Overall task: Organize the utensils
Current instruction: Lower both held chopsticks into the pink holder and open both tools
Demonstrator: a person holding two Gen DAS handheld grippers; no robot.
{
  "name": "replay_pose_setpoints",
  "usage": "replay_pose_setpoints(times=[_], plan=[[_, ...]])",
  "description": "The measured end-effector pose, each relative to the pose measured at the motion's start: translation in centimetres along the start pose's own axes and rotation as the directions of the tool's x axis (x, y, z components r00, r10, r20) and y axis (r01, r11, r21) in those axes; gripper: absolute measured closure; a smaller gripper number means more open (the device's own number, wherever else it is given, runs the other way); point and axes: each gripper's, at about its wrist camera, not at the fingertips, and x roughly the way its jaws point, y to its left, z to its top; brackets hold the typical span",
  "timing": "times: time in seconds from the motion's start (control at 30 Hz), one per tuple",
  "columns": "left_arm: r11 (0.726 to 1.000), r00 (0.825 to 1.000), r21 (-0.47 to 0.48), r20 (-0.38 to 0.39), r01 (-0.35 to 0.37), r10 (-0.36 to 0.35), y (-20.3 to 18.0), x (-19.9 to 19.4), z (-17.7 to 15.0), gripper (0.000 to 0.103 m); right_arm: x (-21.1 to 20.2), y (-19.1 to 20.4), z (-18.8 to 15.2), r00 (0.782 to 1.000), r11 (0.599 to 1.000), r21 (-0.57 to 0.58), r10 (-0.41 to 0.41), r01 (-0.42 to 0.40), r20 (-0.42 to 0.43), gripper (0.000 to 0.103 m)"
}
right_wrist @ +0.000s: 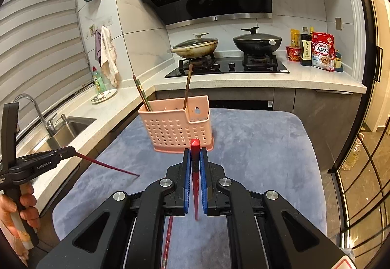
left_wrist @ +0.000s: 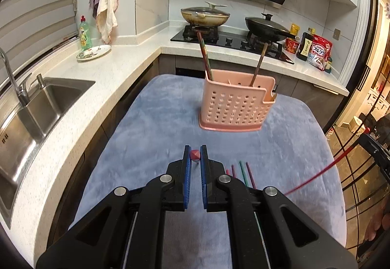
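Left wrist view: the left gripper (left_wrist: 195, 159) is shut tight on a thin dark red chopstick (left_wrist: 195, 154). We see only its blunt red end, so the stick points straight away from the camera, toward the pink plastic holder with holes (left_wrist: 232, 108). The holder stands on the soft blue cloth (left_wrist: 151, 127) that covers the counter, ahead of the gripper and a little to its right. Two brown chopsticks already stand in the holder, one at each end, leaning outward. A few more thin sticks, red, purple and green (left_wrist: 241, 172), lie flat on the cloth on the near side of the holder, just right of the gripper. They point roughly toward the holder.

In the right wrist view, the right gripper (right_wrist: 195, 161) is clamped on a bright red chopstick (right_wrist: 195, 147). Its thick square end sticks out in front and aims at the holder's right end. The thin tip comes back toward the camera. The holder is right ahead, and the stick's long line runs toward it, tilted a bit downward.

The right gripper looks like the nearer one to the holder. I think each stick must be tipped more upright over the holder's open top before it can drop in.
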Motion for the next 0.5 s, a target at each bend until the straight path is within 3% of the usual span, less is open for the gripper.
replay_pose_setpoints(times=[0.27, 0.5], plan=[[1.000, 0.997, 0.013, 0.078, 0.011, -0.012, -0.4, -0.2, 5.2, 0.096, 1.1, 0.0, 5.1, 0.995, 0.998, 0.033, 0.052, -0.055, 0.079, 0.096], [1.000, 0.981, 0.015, 0.191, 0.017, -0.019, -1.3, -1.1, 11.5, 0.096, 3.3, 1.0, 11.1, 0.983, 0.997, 0.026, 0.063, -0.069, 0.173, 0.096]])
